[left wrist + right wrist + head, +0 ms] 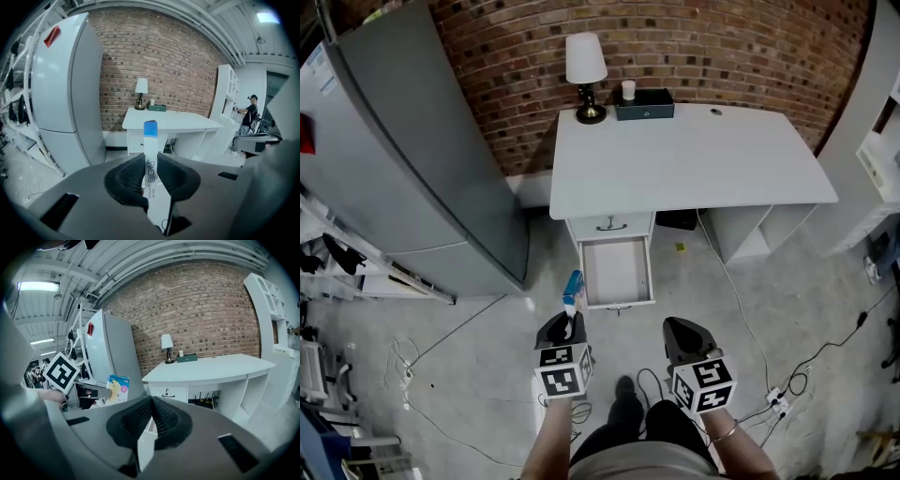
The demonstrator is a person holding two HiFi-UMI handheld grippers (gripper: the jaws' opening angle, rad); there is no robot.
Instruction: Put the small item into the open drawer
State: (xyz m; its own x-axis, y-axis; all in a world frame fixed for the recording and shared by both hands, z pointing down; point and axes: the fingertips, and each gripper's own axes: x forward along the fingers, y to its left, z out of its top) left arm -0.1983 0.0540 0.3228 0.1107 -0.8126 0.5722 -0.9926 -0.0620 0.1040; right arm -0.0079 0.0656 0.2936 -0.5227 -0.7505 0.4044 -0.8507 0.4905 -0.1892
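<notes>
Both hands low in front of me, grippers pointing fwd at the desk point(694, 159). L gripper point(566, 328) jaws clamped on the small box point(573, 290), upright btwn the pads, blue end up, just left of the open drawer point(617, 302) front corner. R gripper point(682, 330) jaws closed, empty. Fridge point(422, 141) well off left.

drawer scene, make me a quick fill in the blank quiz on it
1. The left gripper clamps a box whose top end is ____.
2. The right gripper holds nothing, and its jaws are ____.
3. The drawer under the desk stands ____.

Missing words: blue; shut; open
</notes>
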